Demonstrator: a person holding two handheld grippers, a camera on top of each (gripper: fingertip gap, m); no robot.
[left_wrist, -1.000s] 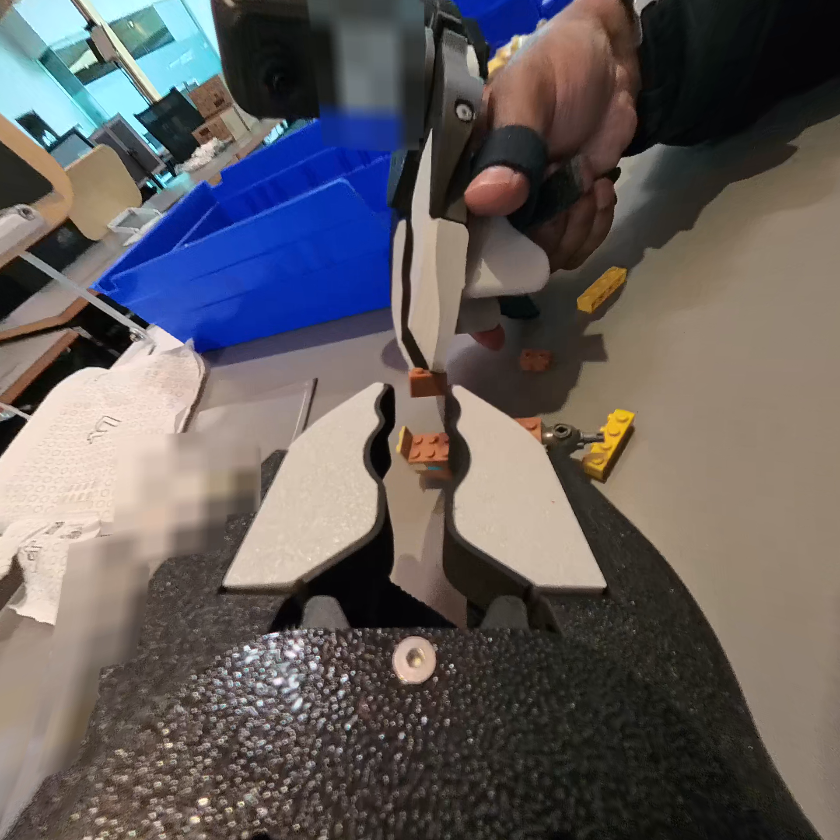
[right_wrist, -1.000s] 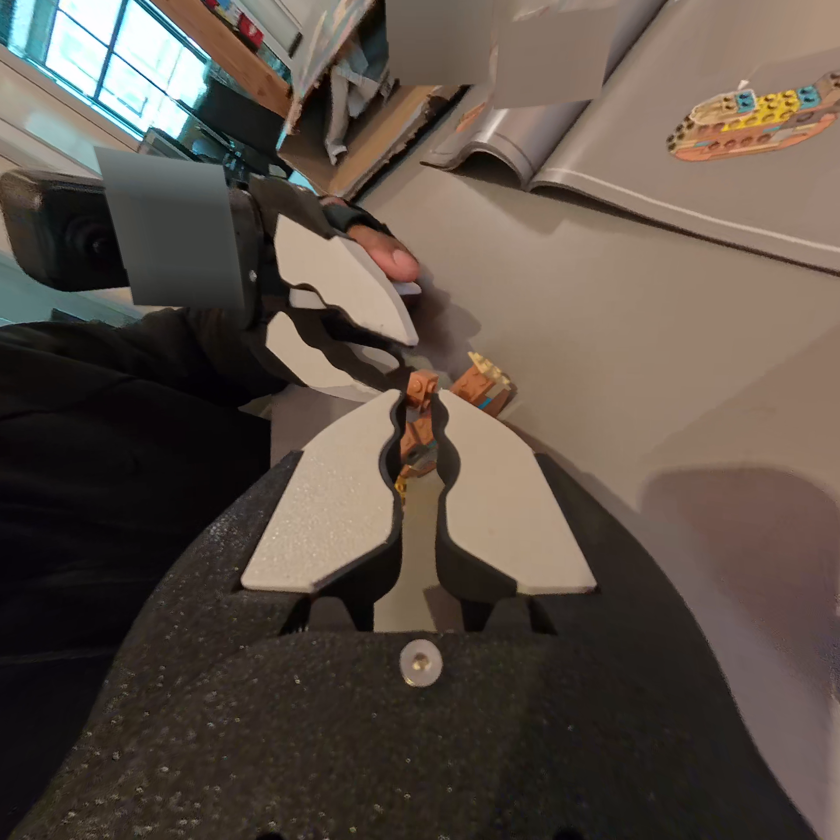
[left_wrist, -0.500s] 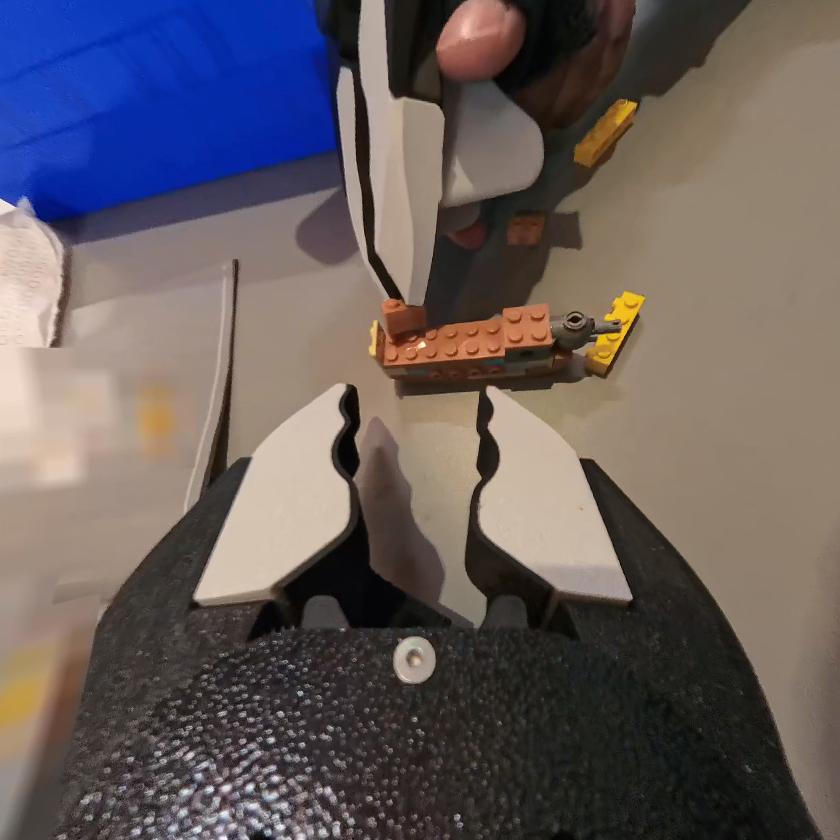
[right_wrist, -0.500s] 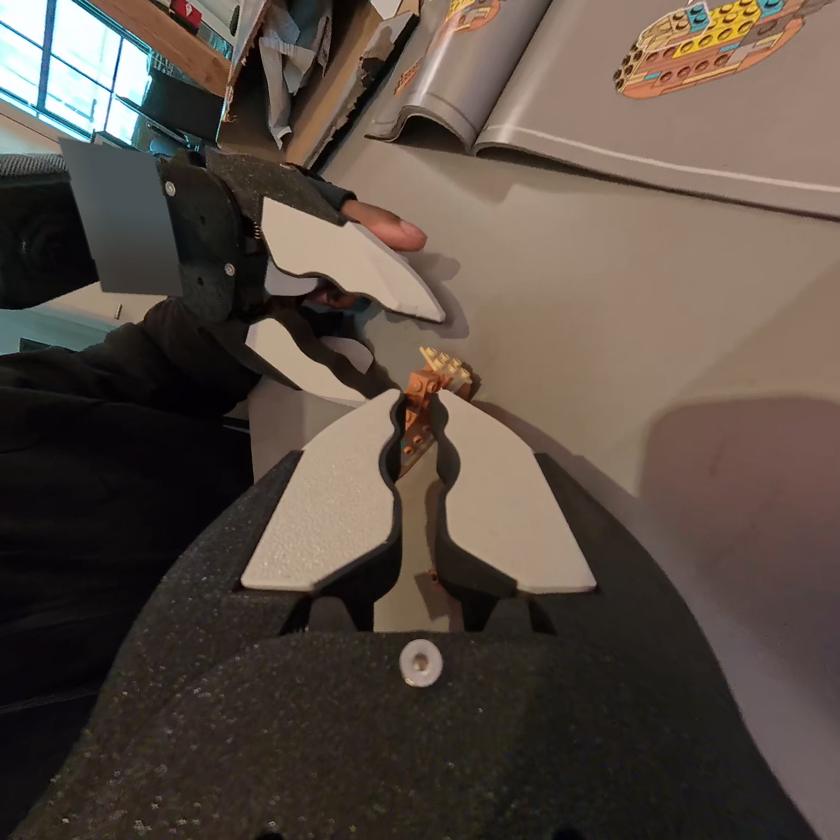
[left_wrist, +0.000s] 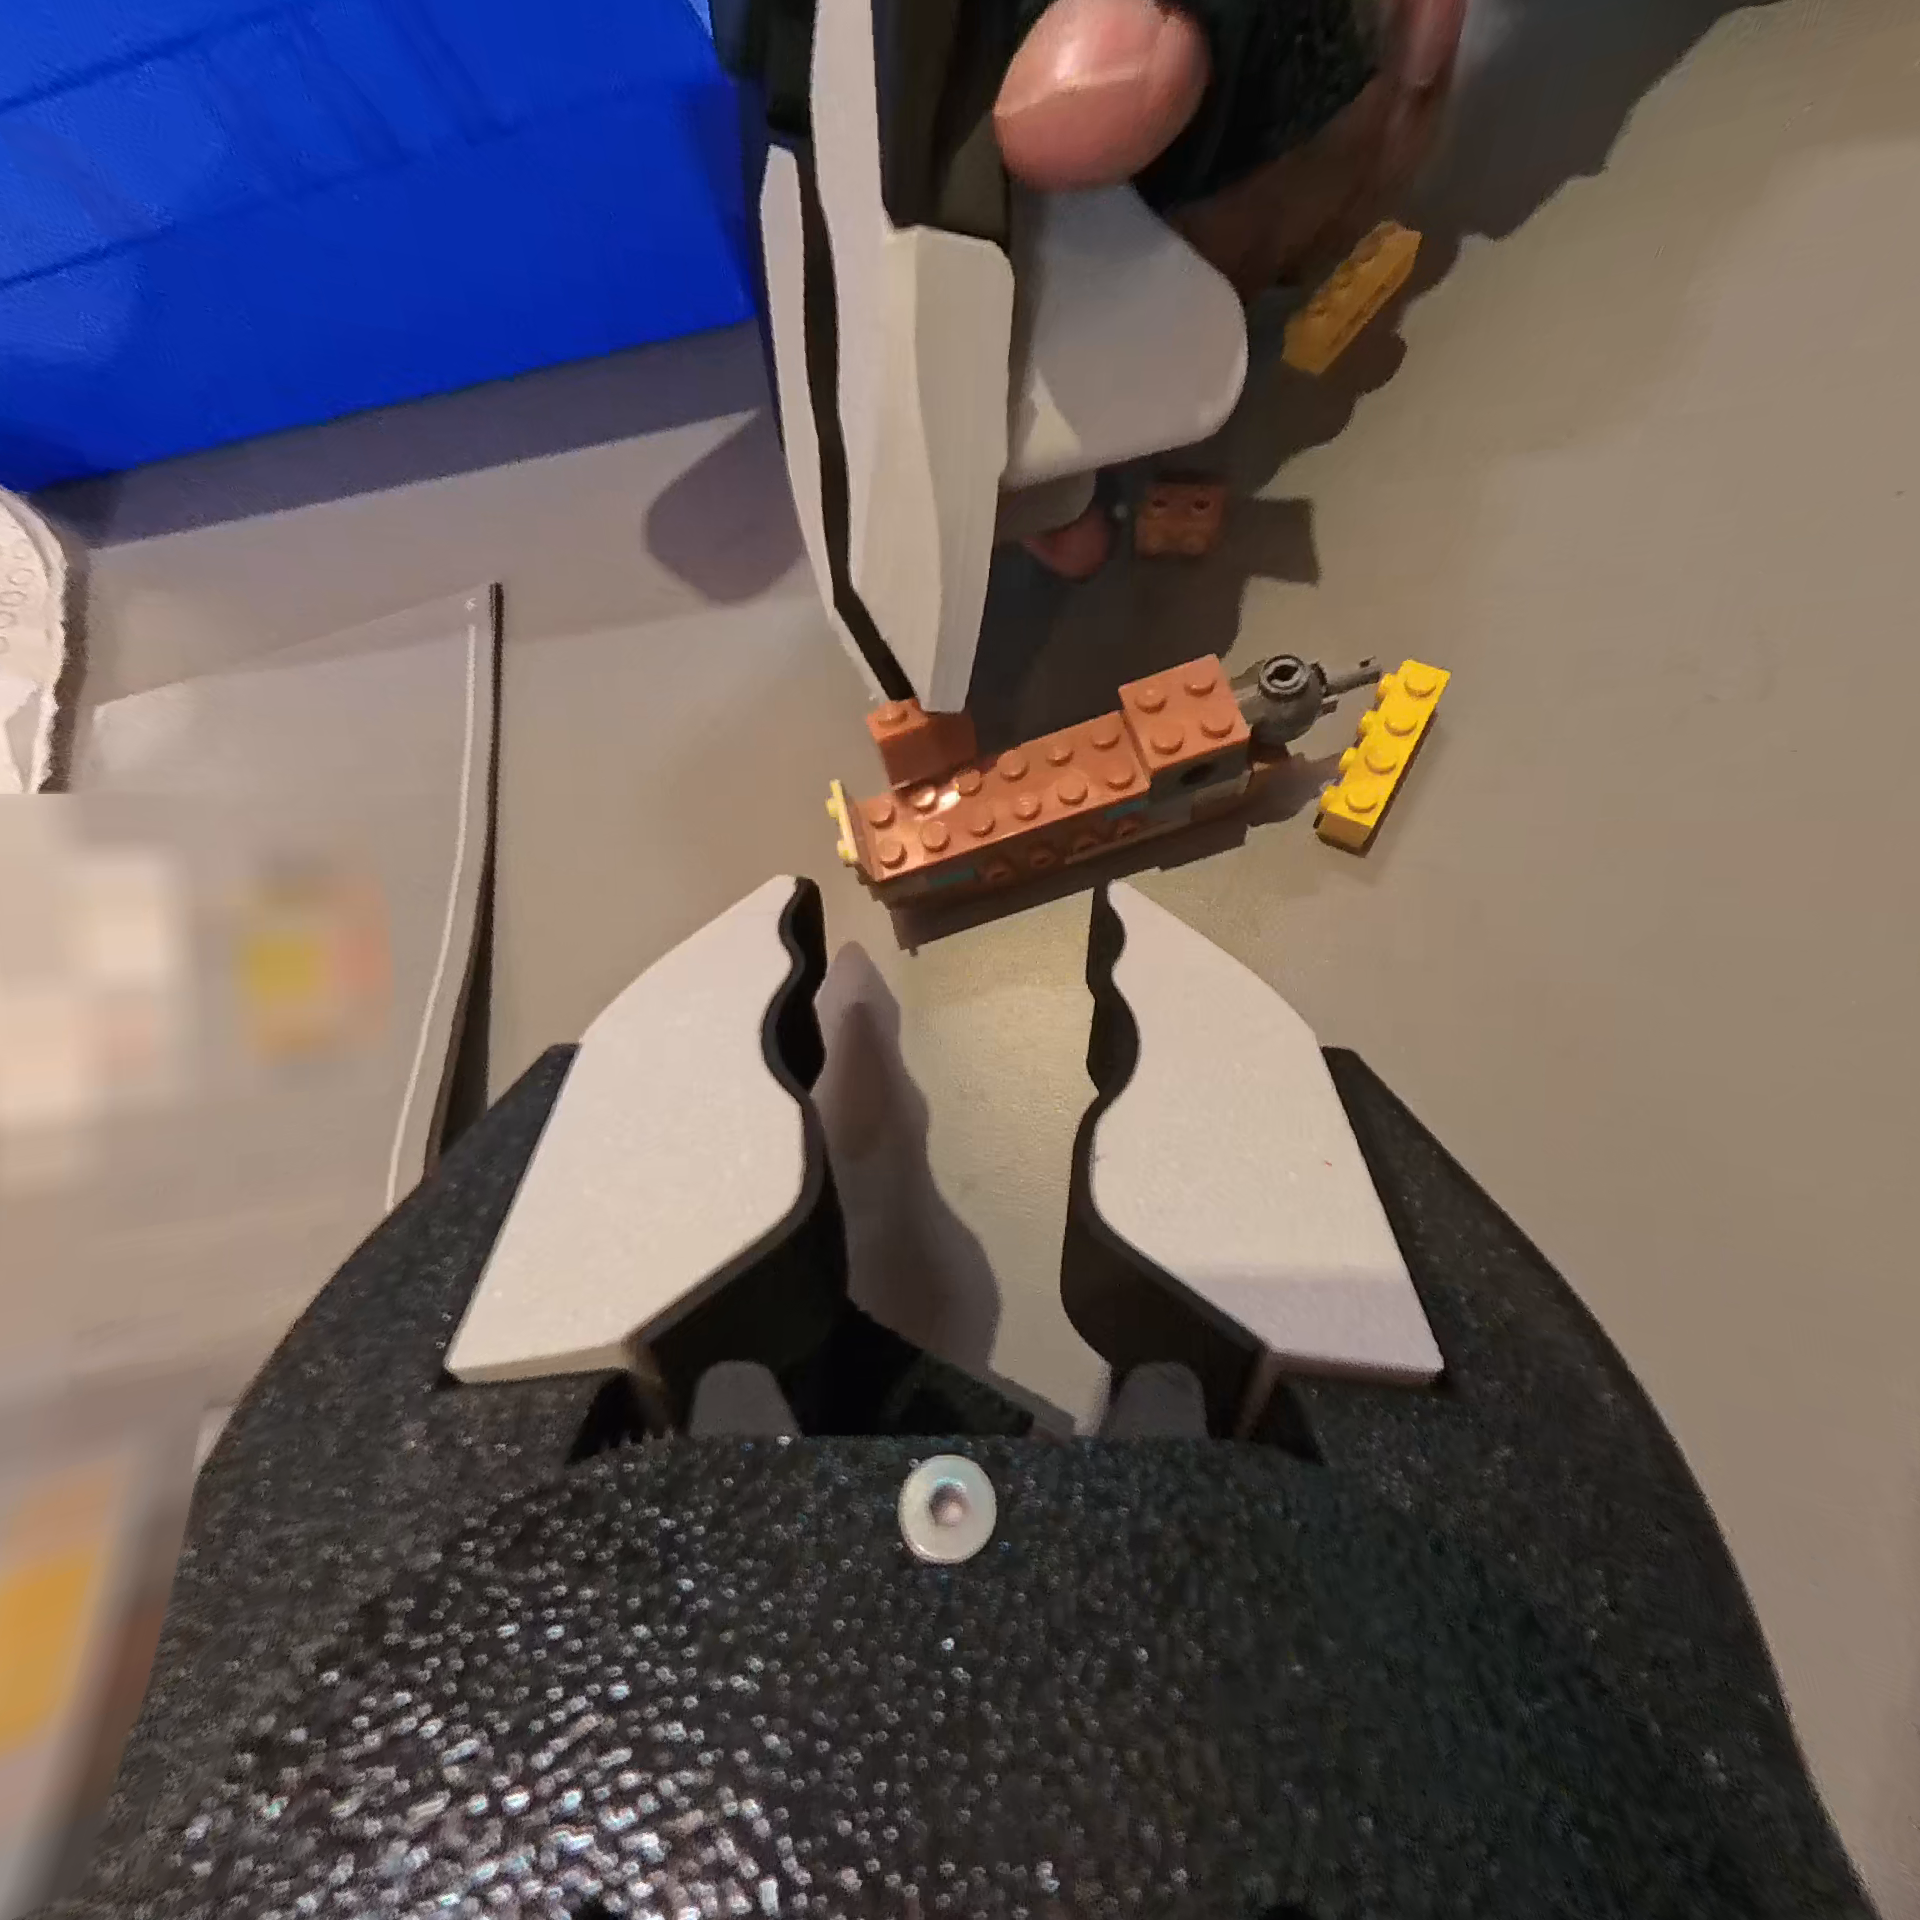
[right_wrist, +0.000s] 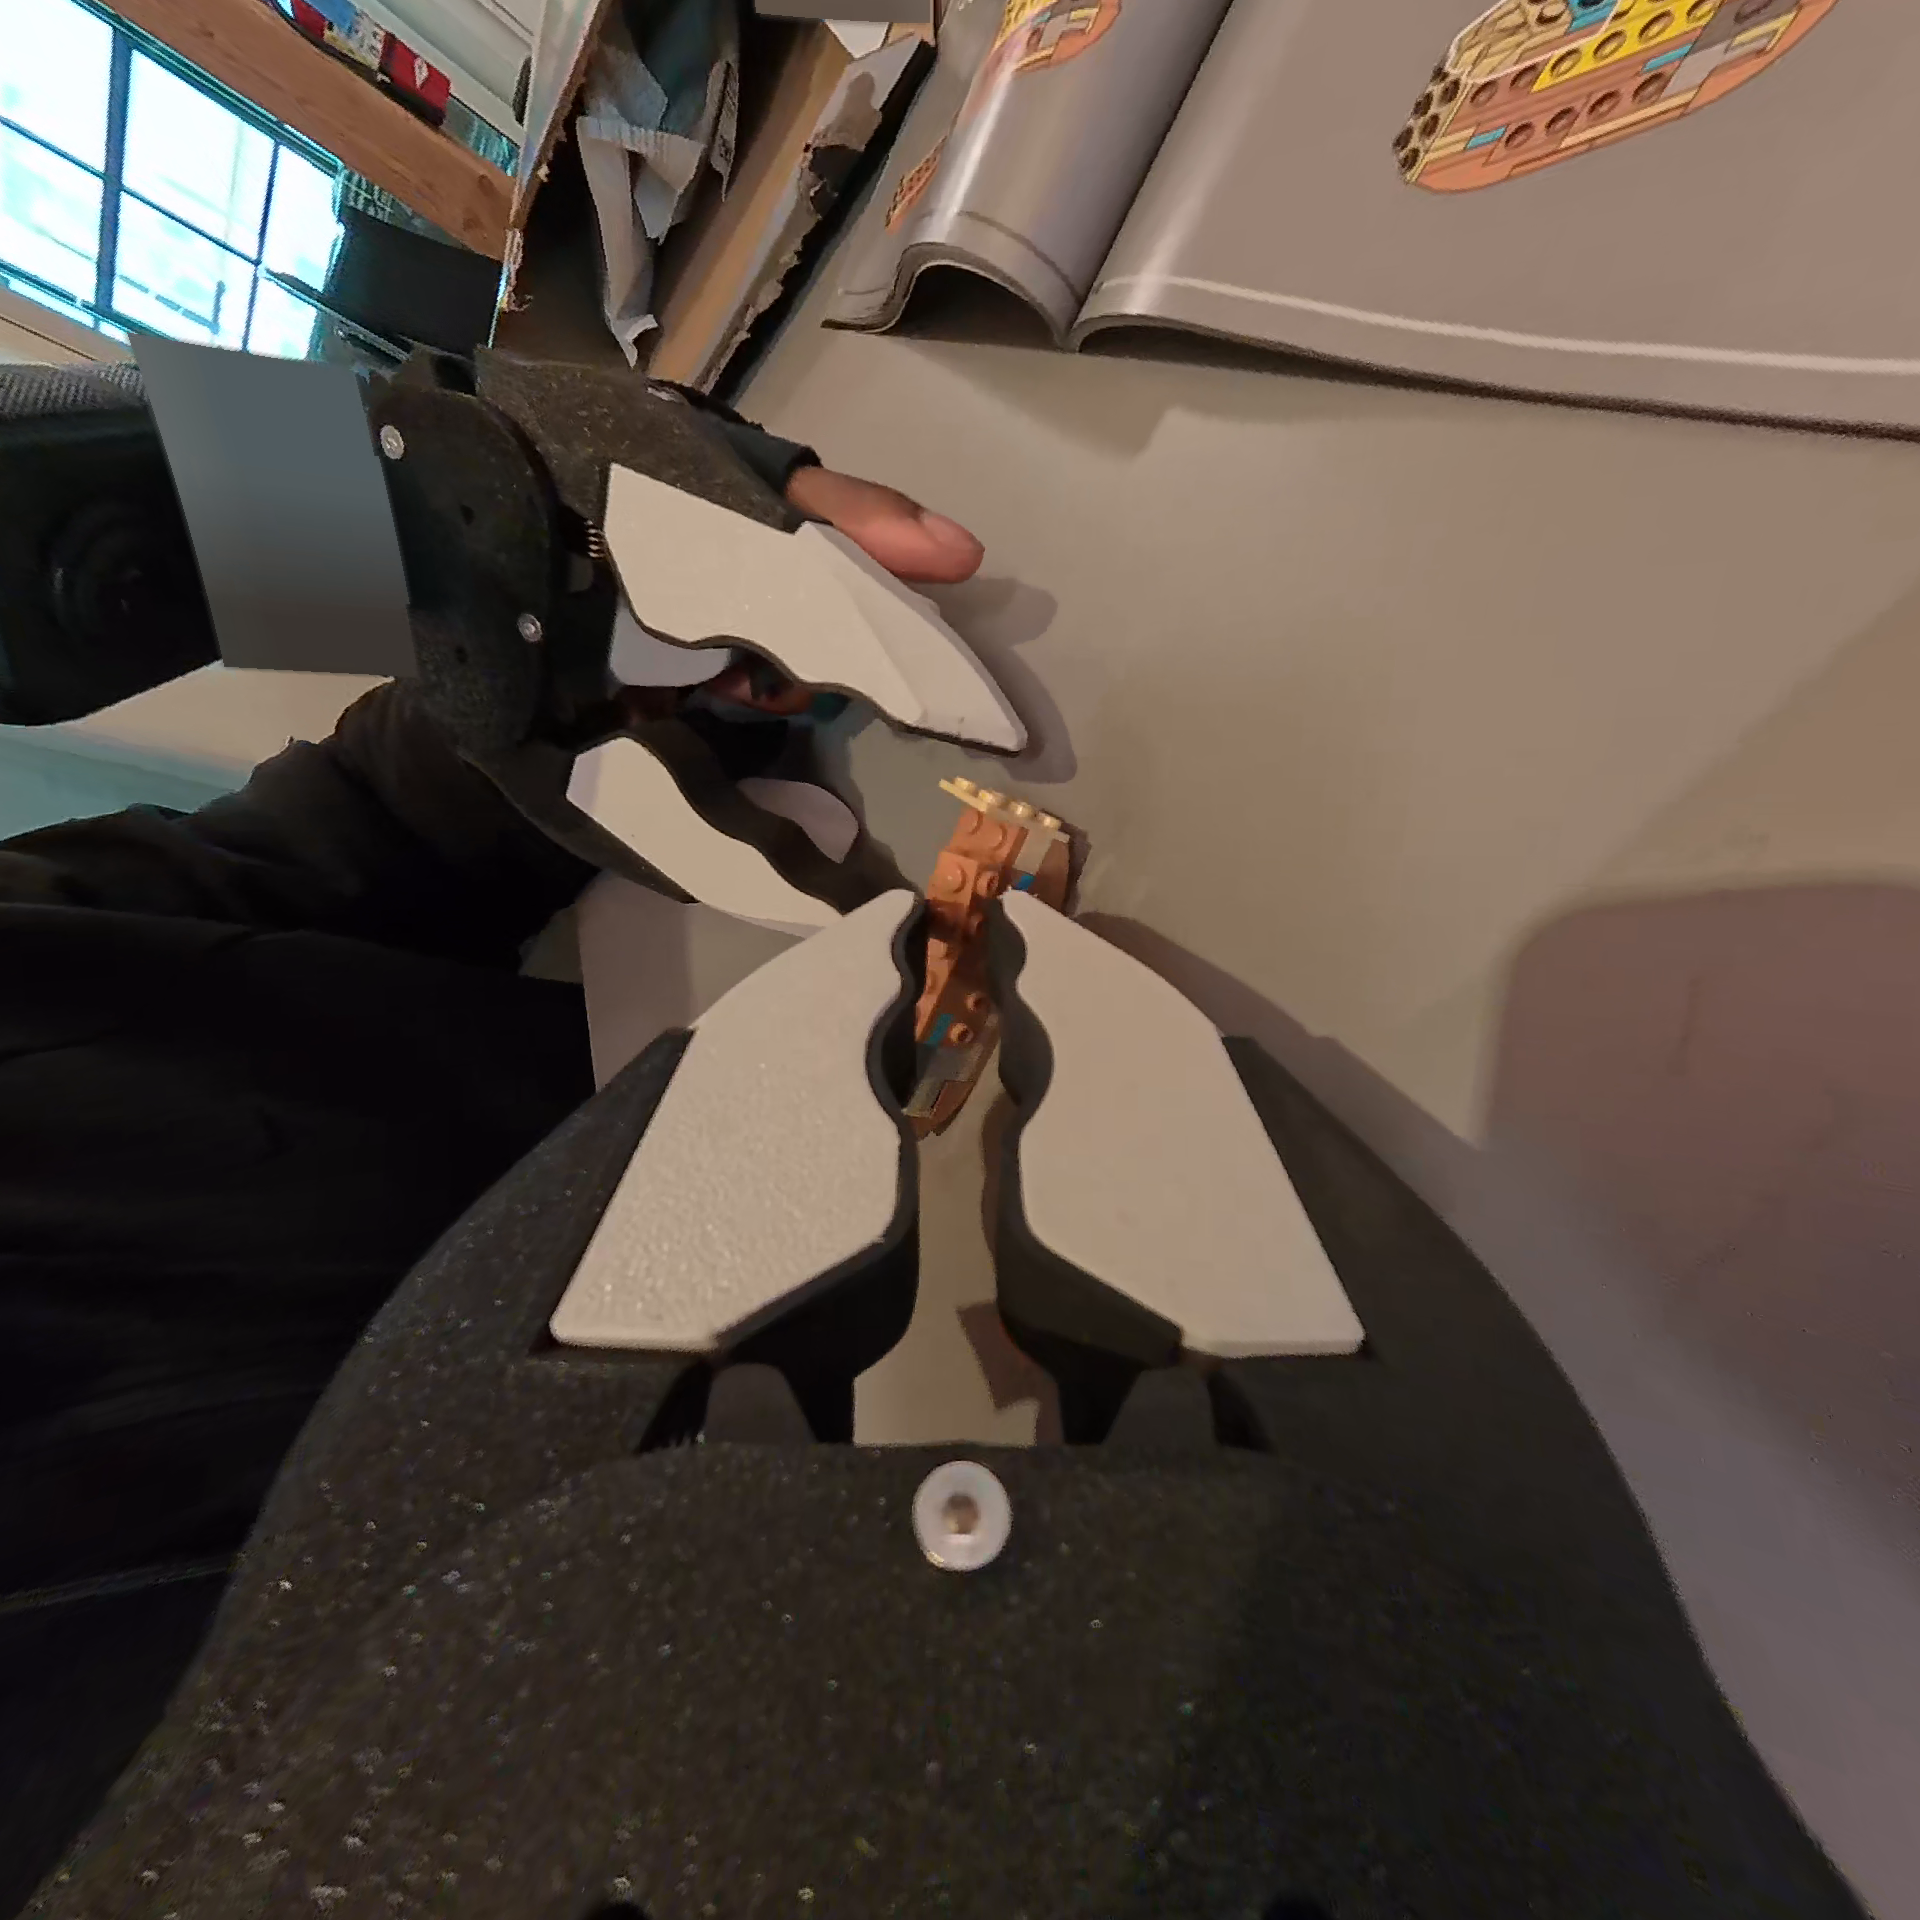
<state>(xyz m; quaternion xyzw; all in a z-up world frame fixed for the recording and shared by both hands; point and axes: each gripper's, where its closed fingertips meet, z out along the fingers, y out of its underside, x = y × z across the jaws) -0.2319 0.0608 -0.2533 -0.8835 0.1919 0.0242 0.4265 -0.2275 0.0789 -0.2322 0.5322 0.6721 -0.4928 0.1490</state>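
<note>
Right gripper (left_wrist: 920, 698): coming in from 12 o'clock in the left wrist view, its fingers (right_wrist: 800, 1049) narrow and pinching a small brown one-stud brick (left_wrist: 914, 738) that is sitting on the top of the brick boat.
Brick boat: a long brown toy-brick hull (left_wrist: 1039, 810) with a pale yellow plate at one end and a grey ball joint (left_wrist: 1288, 691) at the other, lying on the grey counter (left_wrist: 1610, 1039) just past the left gripper's fingertips.
Left gripper (left_wrist: 951, 914): fingers (left_wrist: 686, 1101) standing wide apart with only bare counter between them, close to the hull but not touching it.
Loose pieces: a yellow four-stud plate (left_wrist: 1382, 753) at 3 o'clock of the hull; a small brown brick (left_wrist: 1179, 514) and another yellow plate (left_wrist: 1351, 296) lying farther off towards 1 o'clock.
Surroundings: a blue plastic bin (left_wrist: 364, 229) at 10 o'clock; an open grey instruction booklet (right_wrist: 1455, 239) lying at 1 o'clock in the right wrist view.
</note>
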